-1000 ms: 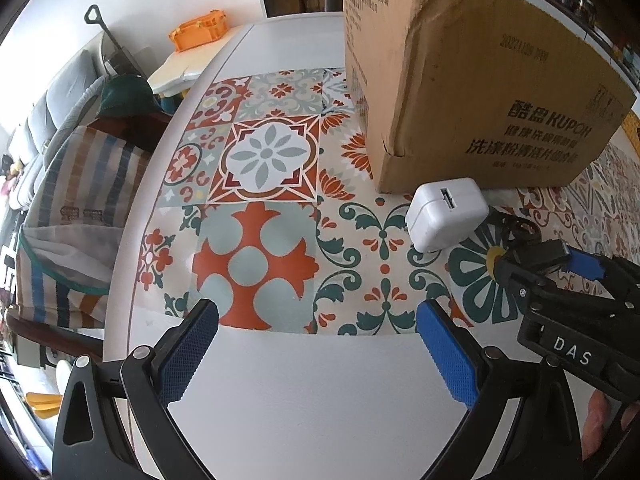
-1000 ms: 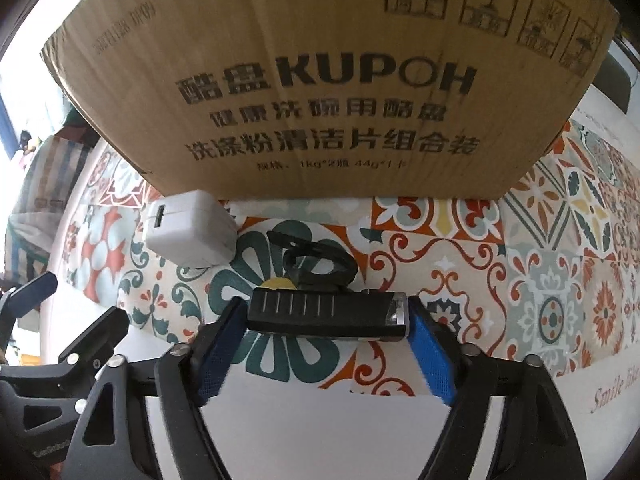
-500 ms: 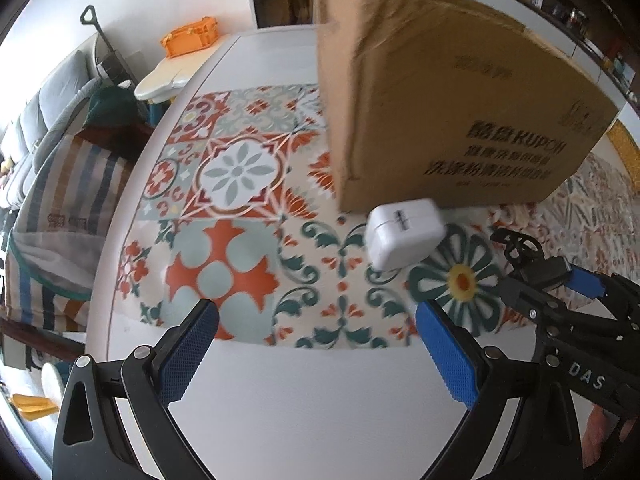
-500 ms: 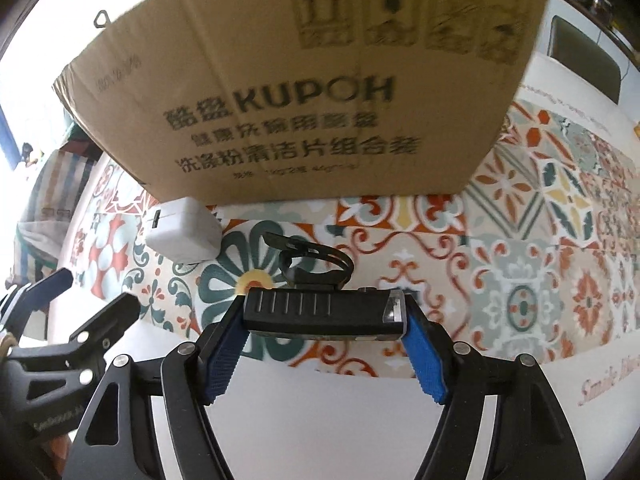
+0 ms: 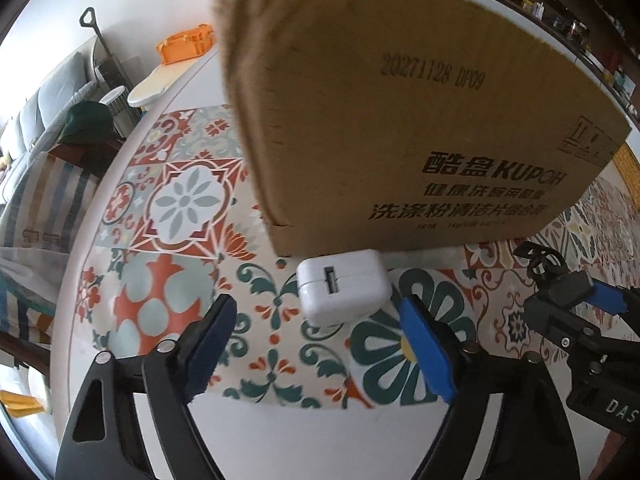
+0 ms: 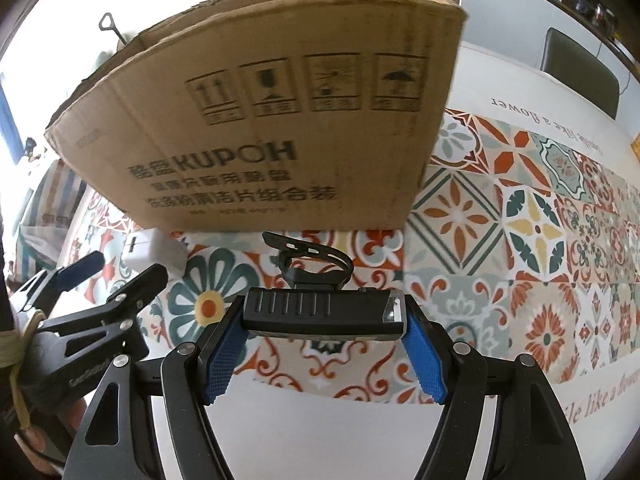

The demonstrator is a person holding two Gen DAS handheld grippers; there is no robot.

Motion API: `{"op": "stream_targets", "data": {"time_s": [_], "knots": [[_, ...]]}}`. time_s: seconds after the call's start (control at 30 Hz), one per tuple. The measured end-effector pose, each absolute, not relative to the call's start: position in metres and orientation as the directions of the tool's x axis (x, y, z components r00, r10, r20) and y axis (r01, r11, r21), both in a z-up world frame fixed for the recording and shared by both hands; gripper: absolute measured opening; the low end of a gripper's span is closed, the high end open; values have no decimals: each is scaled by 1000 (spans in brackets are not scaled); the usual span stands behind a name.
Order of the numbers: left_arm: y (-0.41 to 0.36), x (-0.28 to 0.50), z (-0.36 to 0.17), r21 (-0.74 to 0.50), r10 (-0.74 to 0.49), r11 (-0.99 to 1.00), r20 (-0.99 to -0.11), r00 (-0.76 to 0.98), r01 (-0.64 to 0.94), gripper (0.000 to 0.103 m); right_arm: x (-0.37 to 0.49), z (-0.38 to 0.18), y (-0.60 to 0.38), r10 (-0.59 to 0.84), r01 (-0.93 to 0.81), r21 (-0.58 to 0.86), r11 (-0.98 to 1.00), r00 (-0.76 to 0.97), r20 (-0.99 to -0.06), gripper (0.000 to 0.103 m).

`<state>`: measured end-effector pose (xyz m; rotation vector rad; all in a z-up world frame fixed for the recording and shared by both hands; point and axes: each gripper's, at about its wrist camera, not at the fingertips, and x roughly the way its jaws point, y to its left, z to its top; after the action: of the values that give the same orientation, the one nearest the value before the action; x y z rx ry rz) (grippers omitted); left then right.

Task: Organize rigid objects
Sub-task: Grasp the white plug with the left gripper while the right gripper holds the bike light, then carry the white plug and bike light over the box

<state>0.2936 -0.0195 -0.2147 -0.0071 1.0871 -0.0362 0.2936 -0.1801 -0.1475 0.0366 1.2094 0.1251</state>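
A white USB charger block [image 5: 343, 286] lies on the patterned tablecloth just in front of a big cardboard box [image 5: 400, 120]. My left gripper [image 5: 316, 344] is open, its blue pads on either side of the charger and just short of it. My right gripper [image 6: 324, 340] is shut on a black bike light [image 6: 324, 314] with a strap mount, held above the cloth in front of the box [image 6: 260, 140]. The charger also shows in the right wrist view [image 6: 154, 250], with the left gripper [image 6: 96, 280] beside it. The right gripper [image 5: 576, 300] shows at the right of the left wrist view.
The patterned cloth [image 6: 540, 240] covers a white table [image 5: 280, 440]. A striped bag [image 5: 36, 216] and a sofa stand beyond the table's left edge. An orange tray [image 5: 186, 44] sits on a small table at the back left.
My left gripper has moved forward and right, so its pads now flank the charger. My right gripper has lifted the bike light and shifted right along the box.
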Motion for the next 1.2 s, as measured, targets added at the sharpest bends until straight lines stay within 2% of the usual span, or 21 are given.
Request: {"op": "stream_targets", "data": {"time_s": [0.2,0.43,0.8,1.2], "knots": [[-27,308,-224,-14,-17,1000,-890,456,10,72,307,-147,-199,117,-93,90,992,343,-932,73],[-27,322,-235,-57,-45,998,-903,427,-16,48,321,-158,-195,132,-101,103,989,340,-931,73],[-21,307,-224,-81,-79,997,-890,449,16,46,311,-151,-196,144,-88,120,989,357,-923,73],[-13,256,-167,-73,-110,993,-853,511,91,46,273,-111,-209,167,-76,149,986,420,-892,73]]}}
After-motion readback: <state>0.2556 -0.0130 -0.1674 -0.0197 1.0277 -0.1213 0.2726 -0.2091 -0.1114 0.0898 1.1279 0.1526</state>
